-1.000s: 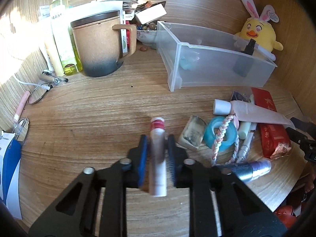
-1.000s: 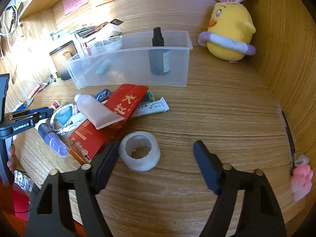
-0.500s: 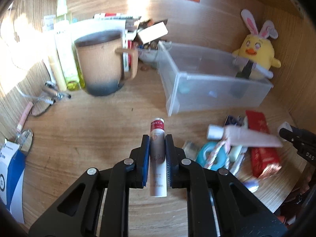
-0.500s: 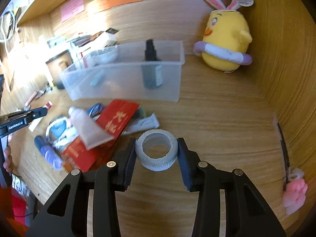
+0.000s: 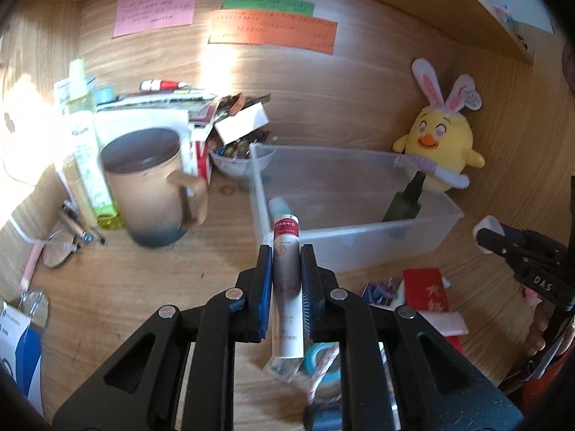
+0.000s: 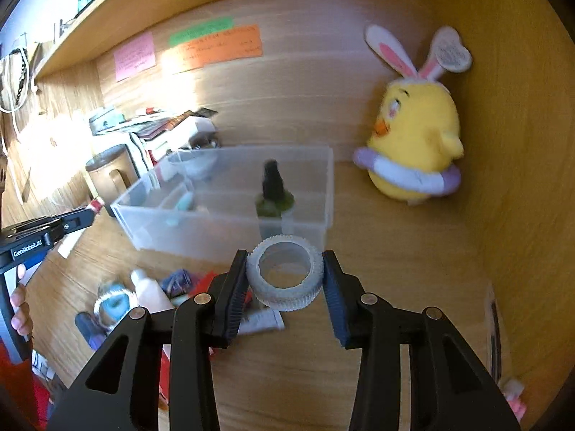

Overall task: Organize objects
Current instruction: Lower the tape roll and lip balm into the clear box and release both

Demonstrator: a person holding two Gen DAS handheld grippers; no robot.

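My left gripper (image 5: 284,276) is shut on a white tube with a red band (image 5: 285,280) and holds it above the desk, pointing at the clear plastic bin (image 5: 345,248). My right gripper (image 6: 285,280) is shut on a white ribbed tape roll (image 6: 285,278), held above the desk in front of the same bin (image 6: 201,226). A dark green bottle (image 6: 273,194) and a small teal item (image 6: 181,203) are inside the bin. The left gripper shows at the left edge of the right wrist view (image 6: 46,231).
A brown mug (image 5: 151,186), a yellow-green spray bottle (image 5: 90,154) and stacked papers stand at the back left. A yellow plush chick (image 6: 417,143) sits at the back right. A pile of tubes, red packets (image 5: 427,291) and blue tape (image 6: 115,301) lies before the bin.
Both grippers closed on their objects and lifted them: the left raised the tube toward the bin, the right closed on the tape roll and raised it off the desk toward the bin.
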